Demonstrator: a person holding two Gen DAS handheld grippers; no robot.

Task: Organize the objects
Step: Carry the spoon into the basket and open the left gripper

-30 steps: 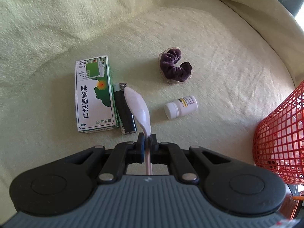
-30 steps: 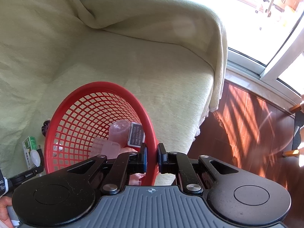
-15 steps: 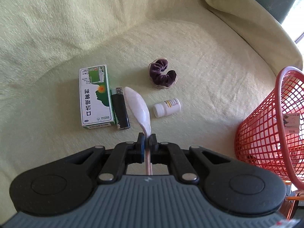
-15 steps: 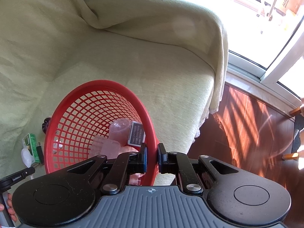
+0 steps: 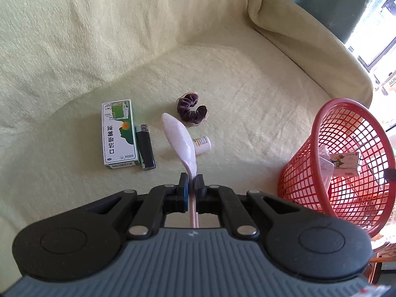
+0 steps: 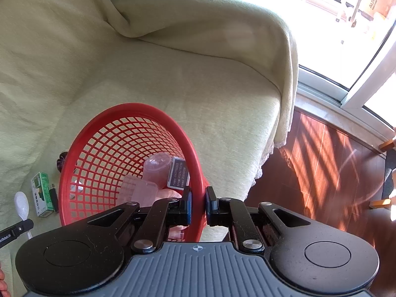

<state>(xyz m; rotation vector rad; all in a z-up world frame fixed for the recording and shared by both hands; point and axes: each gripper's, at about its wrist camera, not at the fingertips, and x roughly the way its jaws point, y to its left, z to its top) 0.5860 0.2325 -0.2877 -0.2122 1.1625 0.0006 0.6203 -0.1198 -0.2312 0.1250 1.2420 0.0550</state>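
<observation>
Between our left gripper's [image 5: 191, 182] fingers sits the white spoon [image 5: 180, 141], pinched tight by its pinkish handle with the bowl sticking out forward, up off the sofa cover [image 5: 222, 79]. You can also spot it at the far left edge of the right wrist view, bowl up.

On the cover past the spoon we've got a small white pill bottle [image 5: 203, 145] lying on its side, partly hidden behind the spoon bowl. A bit further back is a dark purple scrunchie [image 5: 192, 109], apart from the bottle. Off to the left, a black lighter [image 5: 145, 147] lies right alongside a green and white medicine box [image 5: 119, 135], looks like they're touching along the long edge. Both lie flat.

Our right gripper [image 6: 198, 205] is clamped on the rim of the red mesh basket [image 6: 104, 133], one finger inside and one outside, so the rim is squeezed between them. The basket is tipped, mouth facing toward the camera in that view. Inside it we can see a clear pinkish plastic cup [image 6: 158, 169], a dark card or packet with small print [image 6: 178, 176] leaning next to it, and some clear ridged plastic thing [image 6: 138, 190] lower down, can't tell exactly what that is.

From the left wrist view the basket sits at the right, near the sofa's front edge, well apart from the loose items. Beyond the sofa arm in the right wrist view there's a reddish wooden floor [image 6: 321, 163] and a bright window [image 6: 321, 24].
</observation>
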